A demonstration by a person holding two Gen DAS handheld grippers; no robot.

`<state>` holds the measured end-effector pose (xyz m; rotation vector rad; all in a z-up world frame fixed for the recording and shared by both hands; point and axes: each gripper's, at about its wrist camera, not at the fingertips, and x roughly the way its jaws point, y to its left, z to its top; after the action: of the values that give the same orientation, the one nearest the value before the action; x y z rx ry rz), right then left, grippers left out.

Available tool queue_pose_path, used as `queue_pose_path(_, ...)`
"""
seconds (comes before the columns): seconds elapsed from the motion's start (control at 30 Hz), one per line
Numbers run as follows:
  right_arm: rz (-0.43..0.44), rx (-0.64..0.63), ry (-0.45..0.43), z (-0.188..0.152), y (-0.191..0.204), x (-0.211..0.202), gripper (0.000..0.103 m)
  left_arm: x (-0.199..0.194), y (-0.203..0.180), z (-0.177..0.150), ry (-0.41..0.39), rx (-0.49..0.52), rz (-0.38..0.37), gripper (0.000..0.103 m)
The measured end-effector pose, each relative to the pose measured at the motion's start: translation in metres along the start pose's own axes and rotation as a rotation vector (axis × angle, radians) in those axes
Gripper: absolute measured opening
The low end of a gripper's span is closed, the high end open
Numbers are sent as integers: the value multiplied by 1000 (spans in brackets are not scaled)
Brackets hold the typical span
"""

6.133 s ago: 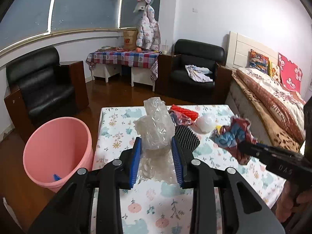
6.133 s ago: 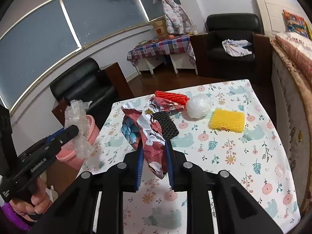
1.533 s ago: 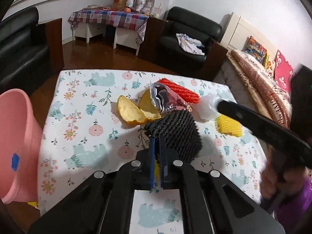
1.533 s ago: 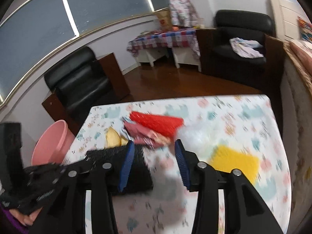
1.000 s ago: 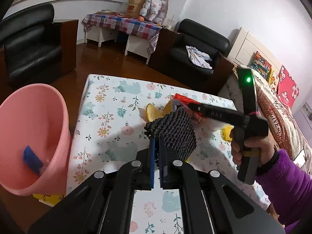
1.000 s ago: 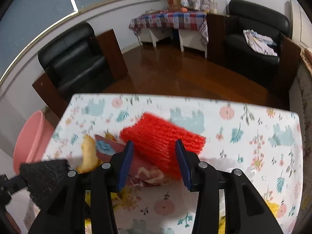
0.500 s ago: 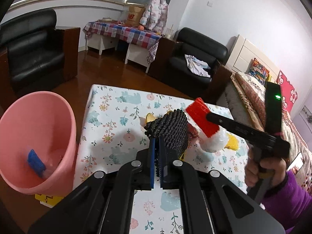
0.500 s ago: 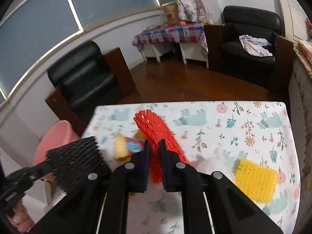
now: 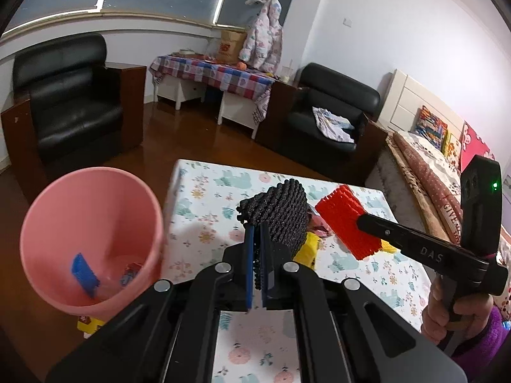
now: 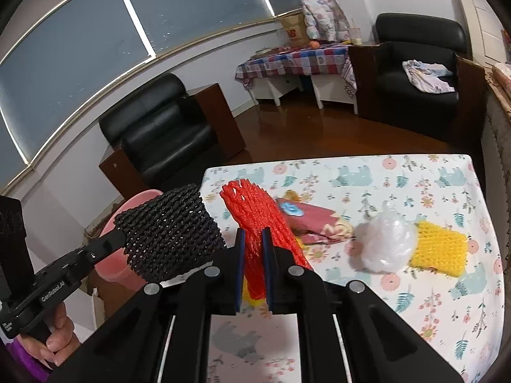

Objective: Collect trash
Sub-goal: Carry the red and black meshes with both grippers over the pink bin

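My left gripper (image 9: 257, 234) is shut on a black foam net (image 9: 281, 210) and holds it above the table, right of the pink bucket (image 9: 89, 242). The net also shows in the right wrist view (image 10: 169, 233). My right gripper (image 10: 254, 239) is shut on a red foam net (image 10: 255, 217), lifted off the table; it also shows in the left wrist view (image 9: 346, 220). On the floral tablecloth (image 10: 415, 303) lie a red wrapper (image 10: 309, 220), a clear plastic bag (image 10: 386, 244) and a yellow foam net (image 10: 437, 250).
The pink bucket stands on the floor at the table's left edge and holds a blue scrap (image 9: 83, 269) and other trash. Black armchairs (image 9: 70, 102) and a checked side table (image 9: 210, 73) stand beyond. A bed (image 9: 440, 172) is on the right.
Both grippers have risen and shifted toward the bucket side with their nets. The red net now hangs higher over the table, close beside the black net.
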<state>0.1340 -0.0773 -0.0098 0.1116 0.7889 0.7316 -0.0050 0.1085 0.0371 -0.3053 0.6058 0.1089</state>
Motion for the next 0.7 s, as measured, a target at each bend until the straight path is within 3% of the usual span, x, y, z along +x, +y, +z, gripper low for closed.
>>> queue_pose_path(0.7, 204, -168, 47, 3, 138, 35, 10, -73, 94, 1, -143, -116, 240, 3)
